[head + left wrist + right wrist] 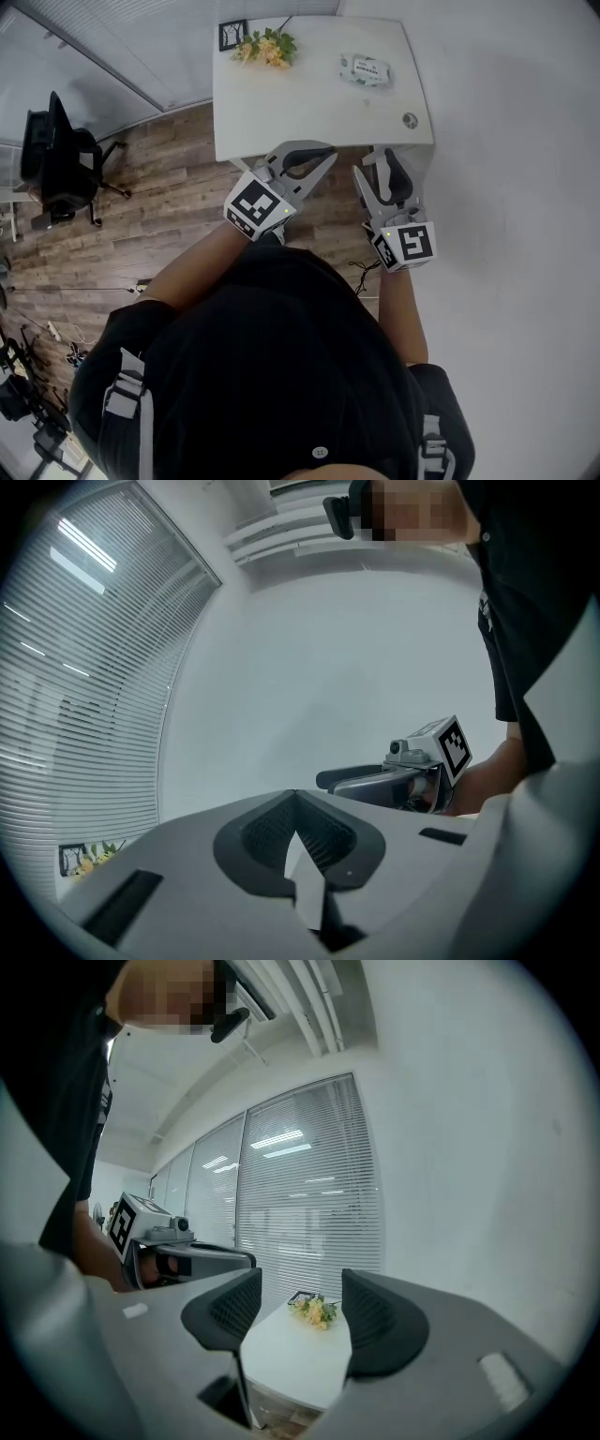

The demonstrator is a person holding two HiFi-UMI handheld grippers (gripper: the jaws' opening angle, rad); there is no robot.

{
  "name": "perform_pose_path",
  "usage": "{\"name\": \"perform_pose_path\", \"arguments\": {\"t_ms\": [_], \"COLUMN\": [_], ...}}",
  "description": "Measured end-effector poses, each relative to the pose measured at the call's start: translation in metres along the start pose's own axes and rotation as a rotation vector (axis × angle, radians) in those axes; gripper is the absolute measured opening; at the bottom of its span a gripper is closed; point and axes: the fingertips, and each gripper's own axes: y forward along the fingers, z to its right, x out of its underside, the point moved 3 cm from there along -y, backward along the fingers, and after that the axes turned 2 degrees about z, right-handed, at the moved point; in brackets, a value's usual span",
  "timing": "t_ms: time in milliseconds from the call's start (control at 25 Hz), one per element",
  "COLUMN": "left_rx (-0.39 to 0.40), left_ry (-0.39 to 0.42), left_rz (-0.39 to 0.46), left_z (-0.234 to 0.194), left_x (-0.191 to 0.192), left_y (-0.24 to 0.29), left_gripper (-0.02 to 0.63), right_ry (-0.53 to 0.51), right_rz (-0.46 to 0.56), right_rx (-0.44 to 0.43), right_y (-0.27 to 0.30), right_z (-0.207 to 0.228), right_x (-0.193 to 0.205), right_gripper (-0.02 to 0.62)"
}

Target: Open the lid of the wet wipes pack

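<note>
Left gripper (323,156): jaws closed tip to tip, a thin wedge of gap below the tips, nothing held; it hangs at the table's near edge.
Right gripper (375,169): jaws wide apart and empty; it sits just short of the same edge, beside the left one.
Pack (365,70): lies flat on the far right part of the table, well apart from both grippers; soft, pale wrapper with a green-and-white label.
Table (309,103): white, smooth, four straight edges; a broad bare stretch runs from the near edge up to the pack.
Far edge: flowers (265,47), yellow with green leaves, beside a small dark frame (232,35) at the far left corner.
Near right corner: a small round disc (410,120), close to the right gripper's tips.
Right side: plain white wall (516,187) close along the table, little room there.
Left side: open wood-plank floor (169,216), with a black chair (56,155) well off.
Pads: dark, ribbed, rounded, set in smooth grey shells.
Blinds (300,1194): fine horizontal slats behind the table.
</note>
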Motion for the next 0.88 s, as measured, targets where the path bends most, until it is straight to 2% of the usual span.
{"name": "perform_pose_path", "arguments": {"t_ms": [480, 680, 880], "left_rx": [0.054, 0.052, 0.035], "left_ry": [-0.031, -0.043, -0.047], "left_rz": [0.004, -0.001, -0.012], "left_z": [-0.081, -0.096, -0.105], "left_x": [0.004, 0.003, 0.010], "left_y": [0.025, 0.035, 0.059], "left_gripper": [0.005, 0.005, 0.005], "right_ry": [0.015, 0.014, 0.034], "right_rz": [-0.029, -0.032, -0.031], "right_rx": [0.067, 0.088, 0.074], "right_y": [0.069, 0.077, 0.084], "right_z": [0.027, 0.041, 0.068], "right_x": [0.011, 0.007, 0.017], "right_gripper": [0.273, 0.273, 0.273]}}
